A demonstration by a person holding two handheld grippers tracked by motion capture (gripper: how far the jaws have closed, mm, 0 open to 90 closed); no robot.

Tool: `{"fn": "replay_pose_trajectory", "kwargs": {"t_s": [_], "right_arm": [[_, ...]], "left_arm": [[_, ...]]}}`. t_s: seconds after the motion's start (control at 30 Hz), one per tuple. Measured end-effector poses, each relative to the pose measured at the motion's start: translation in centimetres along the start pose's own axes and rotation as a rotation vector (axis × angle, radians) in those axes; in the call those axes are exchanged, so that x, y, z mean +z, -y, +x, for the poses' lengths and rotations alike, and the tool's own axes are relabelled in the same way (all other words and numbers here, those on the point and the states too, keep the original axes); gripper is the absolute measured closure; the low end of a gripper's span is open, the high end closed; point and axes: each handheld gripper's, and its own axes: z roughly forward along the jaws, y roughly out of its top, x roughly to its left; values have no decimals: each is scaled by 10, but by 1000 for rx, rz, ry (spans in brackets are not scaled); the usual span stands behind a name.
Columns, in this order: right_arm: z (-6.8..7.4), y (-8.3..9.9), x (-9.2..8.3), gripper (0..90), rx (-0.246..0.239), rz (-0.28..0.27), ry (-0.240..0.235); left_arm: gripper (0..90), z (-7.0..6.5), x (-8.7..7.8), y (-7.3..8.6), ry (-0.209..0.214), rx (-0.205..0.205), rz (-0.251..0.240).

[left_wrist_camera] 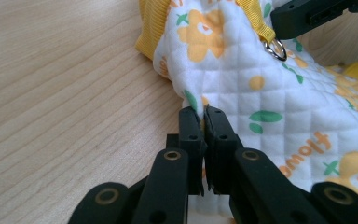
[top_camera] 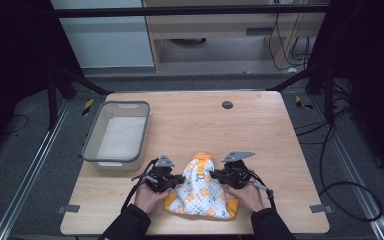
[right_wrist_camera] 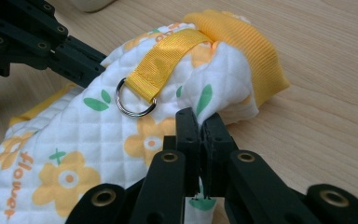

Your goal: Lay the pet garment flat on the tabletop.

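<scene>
Item: quilted flower-print garment, lying at the desk's near edge, centre. Soft, light, likely sagging when lifted. Left gripper and right gripper are pinching its opposite side edges, jaws clamped tight. Grey tub is sitting near the left edge, not obstructing.

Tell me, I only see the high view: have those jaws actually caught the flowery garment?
Observer: Yes. The left gripper pinches a fold of the garment at its edge.
Operator: And the other one?
Observer: The right gripper is shut on a fold too, just below the yellow cuff.
Operator: Any hardware on it?
Observer: A metal ring hangs from a yellow strap.
Operator: Any writing?
Observer: Orange print reads "flower".
</scene>
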Motion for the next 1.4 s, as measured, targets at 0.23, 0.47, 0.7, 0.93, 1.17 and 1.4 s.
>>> {"fn": "replay_pose_trajectory", "kwargs": {"t_s": [0.23, 0.47, 0.7, 0.93, 1.17, 1.4], "right_arm": [[3, -4, -20, 876, -29, -58, 5], [11, -17, -50, 858, -71, -159, 29], [18, -35, -59, 865, -114, -272, 125], [-2, -39, -29, 715, -102, -256, 328], [-6, -19, -45, 569, -87, -231, 313], [-4, 1, -69, 465, -53, -214, 250]], "left_arm": [[871, -10, -25, -8, -35, 16, -89], [871, -30, -55, -22, -78, 100, -176], [865, -36, -61, -49, -206, 144, -271], [607, -11, -38, -55, -288, 35, -284], [436, -2, -60, -27, -301, 41, -257], [385, -1, -73, -1, -277, 48, -215]]}}
